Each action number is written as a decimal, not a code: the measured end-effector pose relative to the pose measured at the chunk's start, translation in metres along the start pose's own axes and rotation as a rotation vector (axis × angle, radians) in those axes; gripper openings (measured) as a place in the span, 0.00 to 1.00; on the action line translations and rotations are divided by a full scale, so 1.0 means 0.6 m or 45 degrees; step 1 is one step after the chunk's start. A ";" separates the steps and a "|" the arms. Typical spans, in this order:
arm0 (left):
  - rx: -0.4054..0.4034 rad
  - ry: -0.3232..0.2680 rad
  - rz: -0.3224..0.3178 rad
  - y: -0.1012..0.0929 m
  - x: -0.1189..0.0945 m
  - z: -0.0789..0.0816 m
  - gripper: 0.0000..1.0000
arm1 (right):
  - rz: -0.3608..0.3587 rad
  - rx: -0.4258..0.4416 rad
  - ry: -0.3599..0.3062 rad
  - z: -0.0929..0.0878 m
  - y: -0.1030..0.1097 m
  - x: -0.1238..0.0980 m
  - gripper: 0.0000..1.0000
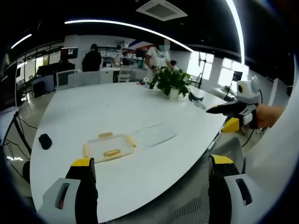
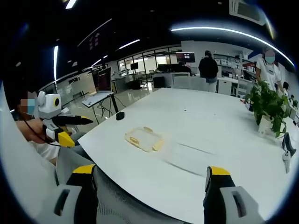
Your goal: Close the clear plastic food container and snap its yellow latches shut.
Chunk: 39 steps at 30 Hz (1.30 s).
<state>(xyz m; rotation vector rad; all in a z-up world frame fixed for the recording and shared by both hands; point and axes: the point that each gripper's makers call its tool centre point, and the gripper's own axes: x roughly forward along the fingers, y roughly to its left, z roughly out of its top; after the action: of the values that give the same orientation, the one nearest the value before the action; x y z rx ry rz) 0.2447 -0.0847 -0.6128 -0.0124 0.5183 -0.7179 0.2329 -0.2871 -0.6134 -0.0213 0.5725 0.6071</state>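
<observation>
Flat clear container [image 1: 108, 147], yellow latches [image 1: 112, 153]

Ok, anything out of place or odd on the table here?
Nothing spilled or damaged. The food container lies flat on the white table, untouched; a clear panel, possibly its lid, lies beside it. Both grippers hang back with open jaws.

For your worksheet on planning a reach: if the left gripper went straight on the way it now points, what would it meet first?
Probably the white table: the left gripper, jaws open, aims over its near edge, with the clear container slightly left of that line. Depth is hard to judge.
</observation>
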 end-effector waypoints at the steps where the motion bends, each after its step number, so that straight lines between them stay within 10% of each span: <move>1: 0.005 0.000 -0.001 0.001 0.000 0.001 0.99 | 0.002 -0.001 0.001 0.000 0.000 0.000 0.97; 27: 0.060 -0.002 -0.117 0.009 0.016 0.017 0.95 | -0.029 -0.015 0.004 0.003 0.007 0.016 0.93; 39: -0.031 -0.023 0.074 0.035 0.008 0.035 0.94 | 0.134 -0.087 0.008 0.035 -0.019 0.027 0.93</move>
<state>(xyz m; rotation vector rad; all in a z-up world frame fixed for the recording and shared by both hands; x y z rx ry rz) 0.2708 -0.0752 -0.6006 -0.0264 0.5078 -0.6543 0.2603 -0.2839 -0.6058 -0.0581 0.5614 0.7292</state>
